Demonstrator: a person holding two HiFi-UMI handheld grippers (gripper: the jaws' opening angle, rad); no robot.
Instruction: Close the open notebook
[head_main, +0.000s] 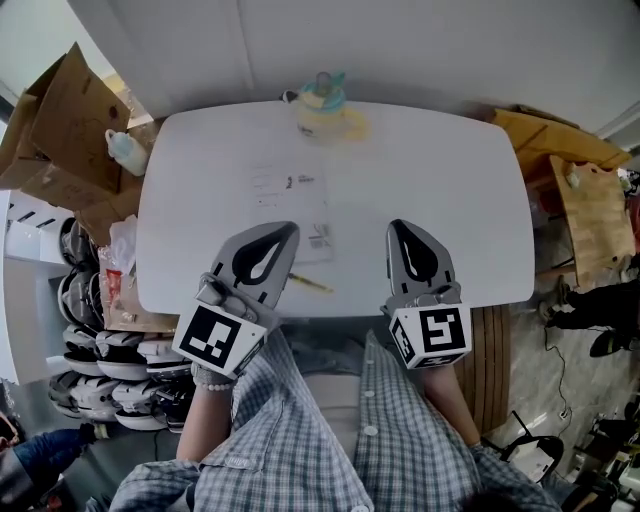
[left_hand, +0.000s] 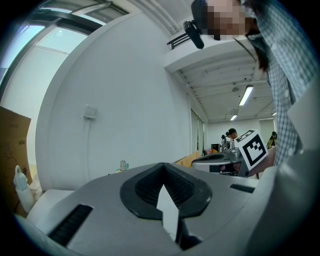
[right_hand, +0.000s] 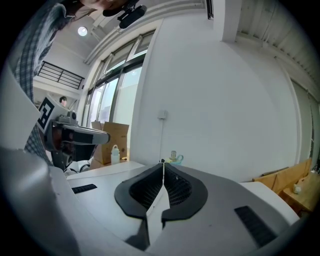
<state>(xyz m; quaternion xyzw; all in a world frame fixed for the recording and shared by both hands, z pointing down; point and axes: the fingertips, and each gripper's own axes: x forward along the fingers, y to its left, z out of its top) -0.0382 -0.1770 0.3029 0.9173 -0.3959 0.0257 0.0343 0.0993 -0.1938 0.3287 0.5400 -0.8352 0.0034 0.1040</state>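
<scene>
- Brown cardboard boxes (head_main: 58, 120) fill the upper left of the head view, beside the white, round-cornered tabletop (head_main: 450, 190).
- A small translucent plastic bottle (head_main: 124, 150) stands among the boxes, just off the tabletop's upper-left corner.
- Black-and-white helmets (head_main: 100, 365) are stacked at the lower left, below the tabletop's edge.
- The left gripper (head_main: 291, 228), grey with black pads and a square-marker cube, sits left of centre. In the left gripper view (left_hand: 162, 166) its tips meet at a point and it has hold of nothing.
- The white notebook (head_main: 290, 190), with faint dark print, lies flat on the tabletop left of centre. The left gripper's tip overlaps its lower-left edge in the head view. I cannot tell contact, nor whether it lies open.
- A thin yellow pencil (head_main: 311, 284) lies near the tabletop's lower edge, just below the notebook and beside the left gripper.
- A teal-and-yellow lidded cup (head_main: 323, 102) stands at the upper edge, above the notebook.
- The right gripper (head_main: 398, 226) is right of centre, well apart from the notebook. In the right gripper view (right_hand: 163, 163) its pads are pressed together, empty.
- Tan wooden boards (head_main: 590, 205) lean at the far right.
</scene>
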